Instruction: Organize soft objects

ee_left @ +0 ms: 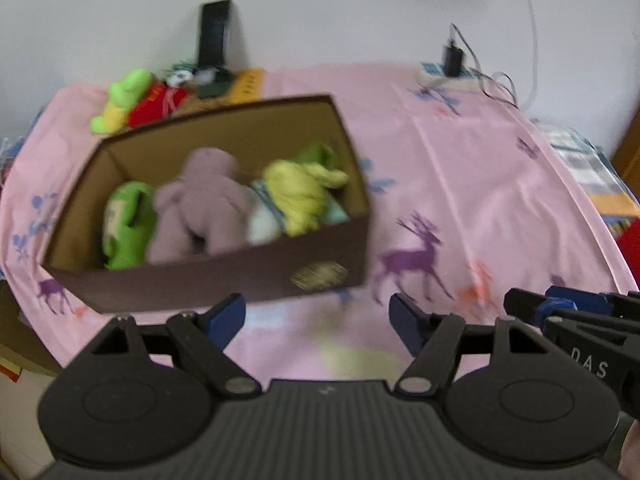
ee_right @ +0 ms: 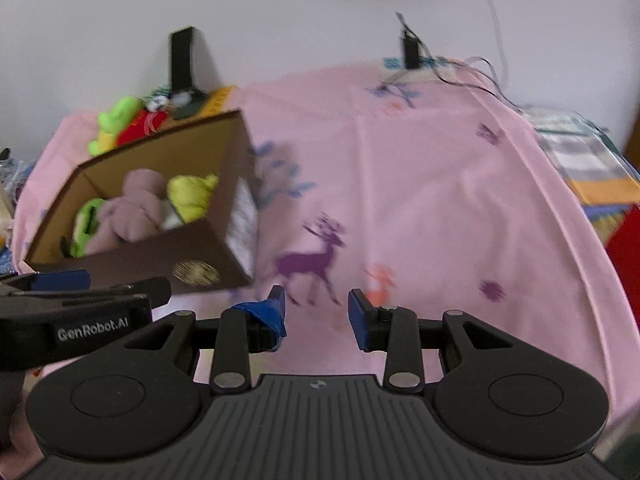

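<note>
Soft toys are sitting in two places: a green one (ee_left: 120,98) and a red one (ee_left: 156,106) lying loose on the pink cloth (ee_left: 460,168) behind the brown box (ee_left: 208,280), three more already inside it. The left claw (ee_left: 316,316), gaping empty, is nearer; the right claw (ee_right: 316,312), parted and empty, is hovering further right.
</note>
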### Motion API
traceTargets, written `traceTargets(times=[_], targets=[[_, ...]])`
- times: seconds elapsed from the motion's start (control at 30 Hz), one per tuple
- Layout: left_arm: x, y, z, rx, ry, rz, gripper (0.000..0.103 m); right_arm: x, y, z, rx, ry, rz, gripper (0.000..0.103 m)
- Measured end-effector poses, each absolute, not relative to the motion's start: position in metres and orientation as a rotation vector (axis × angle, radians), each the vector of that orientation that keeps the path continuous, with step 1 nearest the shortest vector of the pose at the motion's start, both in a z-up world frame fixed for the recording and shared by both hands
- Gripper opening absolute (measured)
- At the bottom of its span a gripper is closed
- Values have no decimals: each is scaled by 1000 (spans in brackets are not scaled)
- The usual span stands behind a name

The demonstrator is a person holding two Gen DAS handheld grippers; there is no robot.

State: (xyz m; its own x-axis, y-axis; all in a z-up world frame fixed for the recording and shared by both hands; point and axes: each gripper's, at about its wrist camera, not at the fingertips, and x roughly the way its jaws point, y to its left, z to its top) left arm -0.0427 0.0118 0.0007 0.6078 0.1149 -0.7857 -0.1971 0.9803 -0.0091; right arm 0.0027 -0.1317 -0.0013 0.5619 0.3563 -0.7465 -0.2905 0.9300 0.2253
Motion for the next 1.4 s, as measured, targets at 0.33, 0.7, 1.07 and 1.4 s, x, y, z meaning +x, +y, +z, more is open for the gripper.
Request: traceTargets(times=[0.33,0.7,1.07,1.4], targets=[[-50,-36,-29,-116,994,142,72,-12,-176,-25,53,975,309,18],[-58,-11,-35,-115,1053,237,72,-9,-156,-34,41,1038,402,18],[-72,69,-20,-150,1032,390,72,-8,-76,-21,11,1066,594,18],[-42,139,18,-97,934,367,72,20,-7,27,31,967,552,18]])
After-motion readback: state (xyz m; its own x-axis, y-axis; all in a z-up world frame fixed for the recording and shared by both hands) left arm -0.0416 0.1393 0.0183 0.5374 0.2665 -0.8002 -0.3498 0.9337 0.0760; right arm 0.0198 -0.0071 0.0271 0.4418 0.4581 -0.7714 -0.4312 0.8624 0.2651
